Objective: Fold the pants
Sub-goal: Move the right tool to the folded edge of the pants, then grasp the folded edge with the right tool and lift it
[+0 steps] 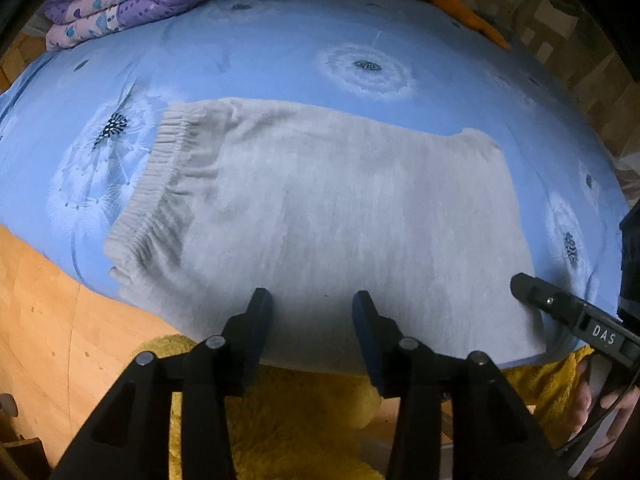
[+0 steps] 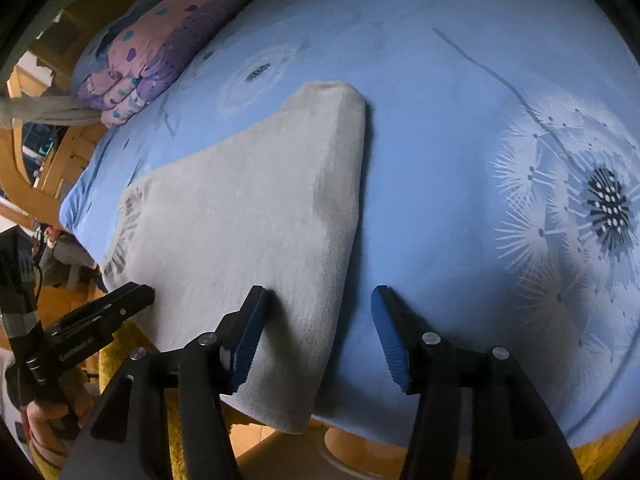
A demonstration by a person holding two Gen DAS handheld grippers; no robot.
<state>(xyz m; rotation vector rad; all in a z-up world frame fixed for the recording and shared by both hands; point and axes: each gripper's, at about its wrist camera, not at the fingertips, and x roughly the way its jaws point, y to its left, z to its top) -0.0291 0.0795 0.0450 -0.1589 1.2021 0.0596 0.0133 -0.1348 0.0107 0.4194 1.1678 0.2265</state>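
Both grippers, left gripper (image 1: 312, 300) and right gripper (image 2: 320, 296), hover with jaws parted and empty over the near edge of the pale grey fleece pants (image 1: 328, 208). These lie folded flat on the blue dandelion-print bedsheet (image 1: 280, 48), apparently just laid down so another fold can follow.

My left gripper (image 1: 312, 336): black angular arms, dark blue ribbed pads, round silver pins
My right gripper (image 2: 318, 332): same black frame, brighter blue ribbed pads (image 2: 390, 336), silver pins
Markings: white letters "DAS" on the right gripper's side
Clothing: fuzzy yellow garment (image 1: 288, 420)
Cable: thin black lead by my right hand (image 1: 608, 412)
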